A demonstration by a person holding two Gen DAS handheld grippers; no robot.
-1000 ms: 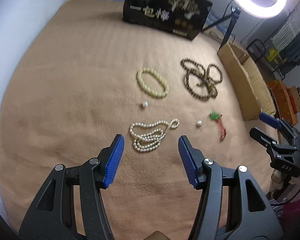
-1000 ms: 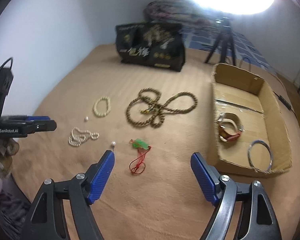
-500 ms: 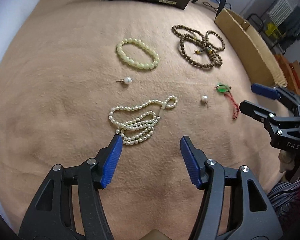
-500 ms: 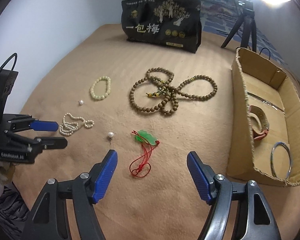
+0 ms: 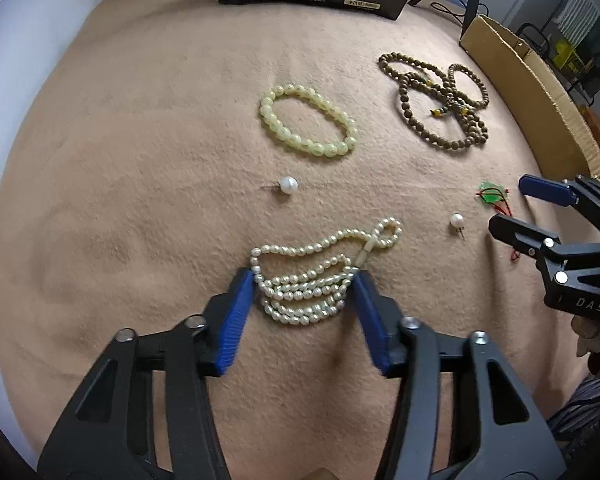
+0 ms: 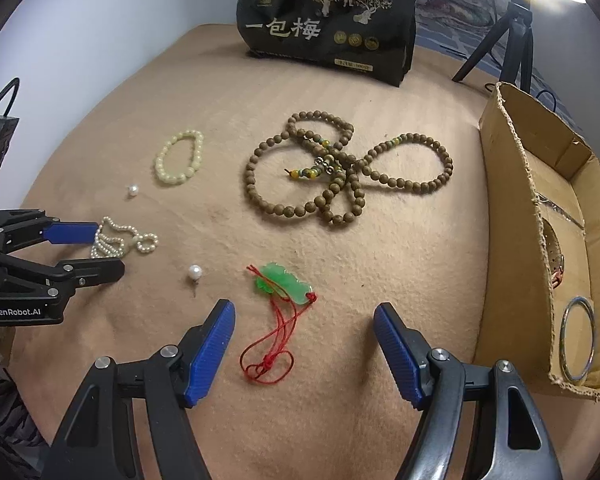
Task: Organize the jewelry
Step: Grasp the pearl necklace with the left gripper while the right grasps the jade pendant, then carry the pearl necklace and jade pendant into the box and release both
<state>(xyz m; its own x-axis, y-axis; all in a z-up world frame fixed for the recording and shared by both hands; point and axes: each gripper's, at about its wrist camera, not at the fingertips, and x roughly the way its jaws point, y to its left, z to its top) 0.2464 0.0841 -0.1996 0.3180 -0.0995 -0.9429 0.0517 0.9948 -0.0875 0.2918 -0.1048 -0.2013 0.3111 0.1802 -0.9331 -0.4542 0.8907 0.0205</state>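
Tan felt mat [image 5: 120,160] has an open brown cardboard box [image 6: 540,208] at its right edge. Left gripper [image 5: 306,280] sits low, jaws partly open around the bunched white pearl necklace [image 5: 312,284], blue pads touching its sides. Right gripper [image 6: 304,320] is wide open over the green jade pendant on red cord [image 6: 284,280].
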